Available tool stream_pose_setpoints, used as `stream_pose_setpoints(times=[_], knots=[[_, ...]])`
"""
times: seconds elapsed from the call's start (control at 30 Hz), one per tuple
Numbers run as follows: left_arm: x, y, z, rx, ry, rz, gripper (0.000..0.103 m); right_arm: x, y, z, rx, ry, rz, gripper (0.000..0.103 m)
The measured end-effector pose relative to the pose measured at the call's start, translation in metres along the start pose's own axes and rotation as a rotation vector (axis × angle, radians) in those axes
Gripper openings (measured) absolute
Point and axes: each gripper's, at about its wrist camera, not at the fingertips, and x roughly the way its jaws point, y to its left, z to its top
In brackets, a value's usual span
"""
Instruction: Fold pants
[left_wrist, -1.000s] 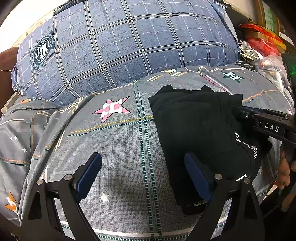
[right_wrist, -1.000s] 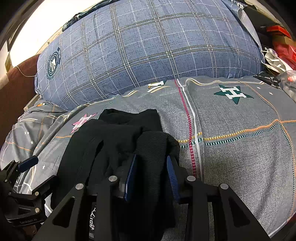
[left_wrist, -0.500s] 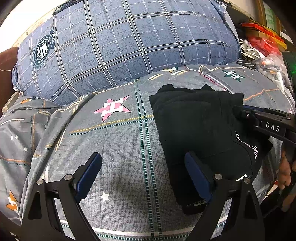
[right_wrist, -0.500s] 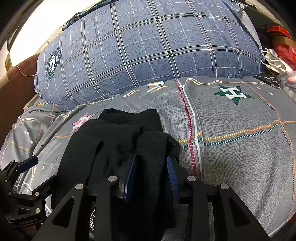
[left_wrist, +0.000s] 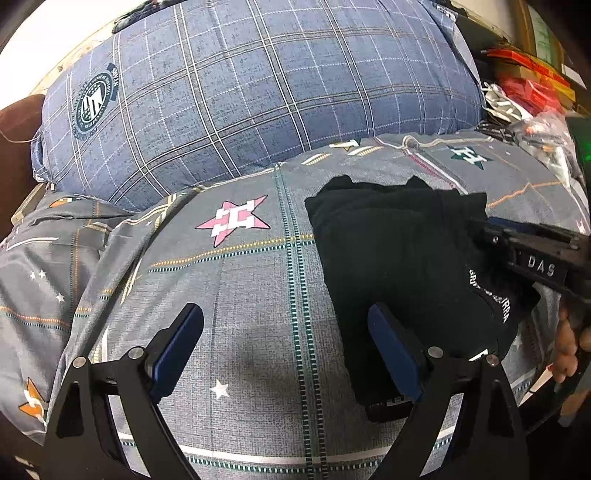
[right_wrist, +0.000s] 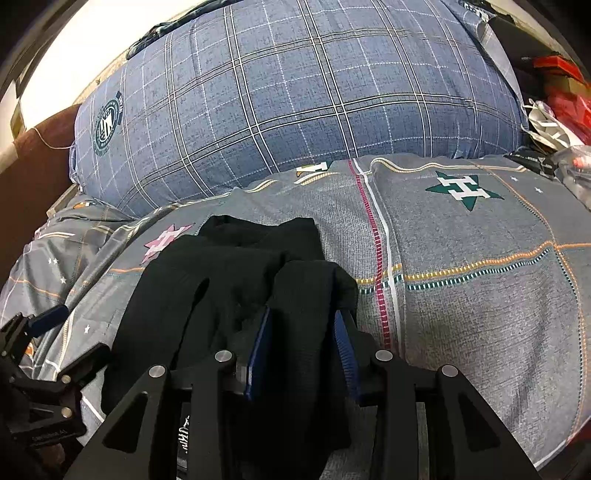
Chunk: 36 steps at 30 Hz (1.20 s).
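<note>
The black pants (left_wrist: 399, 251) lie folded in a thick bundle on the grey patterned bedspread (left_wrist: 240, 295). My left gripper (left_wrist: 291, 350) is open just left of the bundle, its right pad at the pants' near left edge and bare bedspread between the fingers. In the right wrist view the pants (right_wrist: 229, 280) fill the lower left, and my right gripper (right_wrist: 301, 347) is shut on a bunched fold at their right side. White lettering shows on the pants near the right gripper's body (left_wrist: 539, 258).
A big blue plaid pillow (left_wrist: 258, 92) lies across the back of the bed. Red packages and plastic bags (left_wrist: 528, 96) crowd the far right. Brown furniture (right_wrist: 33, 177) stands at the left. A hand (left_wrist: 569, 347) holds the right gripper at the bed's right edge.
</note>
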Motion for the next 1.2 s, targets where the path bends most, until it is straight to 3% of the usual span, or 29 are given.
stream_pose_setpoints(times=[0.87, 1.03, 1.2], knots=[[0.003, 0.008, 0.006, -0.026, 0.012, -0.002, 0.092, -0.007, 0.014, 0.0, -0.084, -0.027, -0.028, 0.044], [0.007, 0.018, 0.013, -0.043, 0.031, -0.025, 0.092, -0.023, -0.016, 0.009, 0.005, -0.079, 0.007, 0.044], [0.016, 0.022, 0.013, -0.059, 0.081, -0.078, 0.092, -0.023, -0.054, 0.012, 0.159, -0.054, 0.046, 0.046]])
